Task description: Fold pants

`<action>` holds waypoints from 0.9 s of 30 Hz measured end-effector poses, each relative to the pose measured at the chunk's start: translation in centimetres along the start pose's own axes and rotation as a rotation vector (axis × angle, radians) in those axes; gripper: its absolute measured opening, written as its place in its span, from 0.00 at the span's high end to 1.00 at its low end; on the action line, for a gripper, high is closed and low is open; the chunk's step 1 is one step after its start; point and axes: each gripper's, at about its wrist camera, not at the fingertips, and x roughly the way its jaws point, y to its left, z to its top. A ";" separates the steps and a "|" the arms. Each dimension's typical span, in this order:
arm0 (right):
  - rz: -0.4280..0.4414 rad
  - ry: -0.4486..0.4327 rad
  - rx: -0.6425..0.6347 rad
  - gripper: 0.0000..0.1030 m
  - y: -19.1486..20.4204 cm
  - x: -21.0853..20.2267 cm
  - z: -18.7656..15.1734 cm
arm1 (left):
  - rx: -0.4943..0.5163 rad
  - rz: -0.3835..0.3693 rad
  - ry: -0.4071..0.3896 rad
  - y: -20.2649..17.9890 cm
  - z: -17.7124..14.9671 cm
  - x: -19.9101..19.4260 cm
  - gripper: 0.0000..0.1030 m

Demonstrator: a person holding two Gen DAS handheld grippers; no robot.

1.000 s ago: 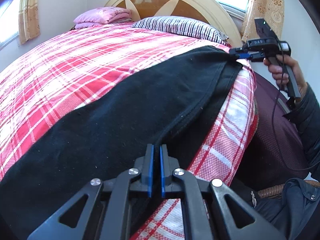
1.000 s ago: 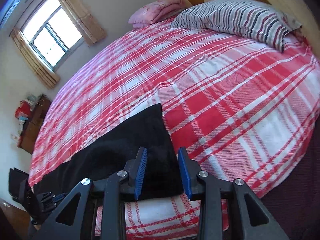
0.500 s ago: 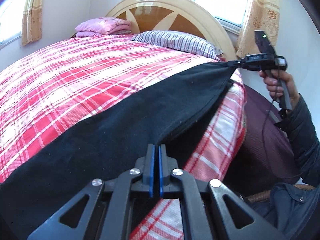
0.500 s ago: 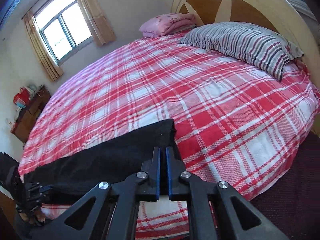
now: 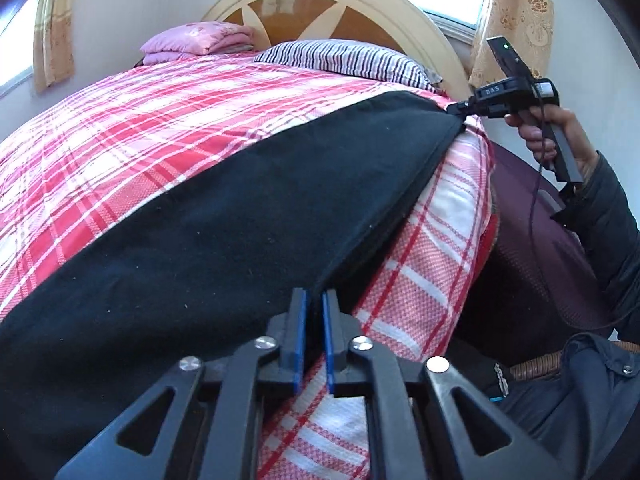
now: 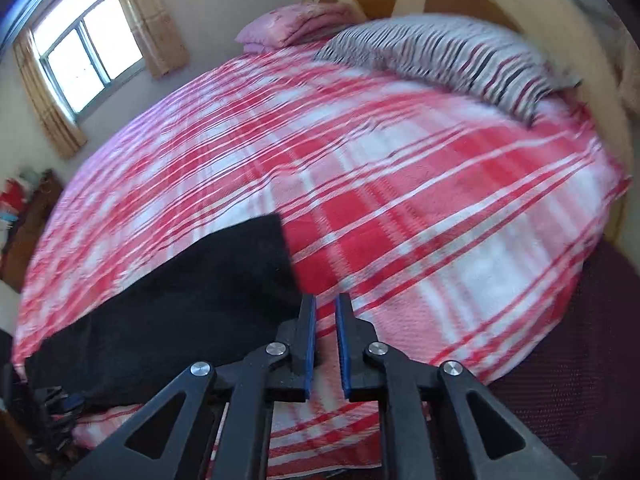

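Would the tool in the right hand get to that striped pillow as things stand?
Probably yes. Only open plaid bedsheet lies between the right tool and the striped pillow, with nothing in the way. Its jaws are opening with nothing between them; the black pants lie off to its side.

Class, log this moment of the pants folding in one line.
pants spread along bed edge | left gripper jaws opening, pants edge at tips | right gripper jaws opening, pants corner beside fingers
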 end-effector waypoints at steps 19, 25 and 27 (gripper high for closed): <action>0.144 0.040 -0.661 0.67 21.7 0.1 -10.0 | -0.125 0.089 -0.031 3.6 -2.3 -2.0 0.49; 0.406 0.058 -0.660 0.67 24.5 -1.6 -11.2 | -0.182 0.139 -0.094 5.2 -2.4 -4.2 0.44; 0.417 0.114 -0.702 0.67 26.1 0.0 -12.6 | -0.195 0.180 -0.095 6.1 -2.9 -4.7 0.42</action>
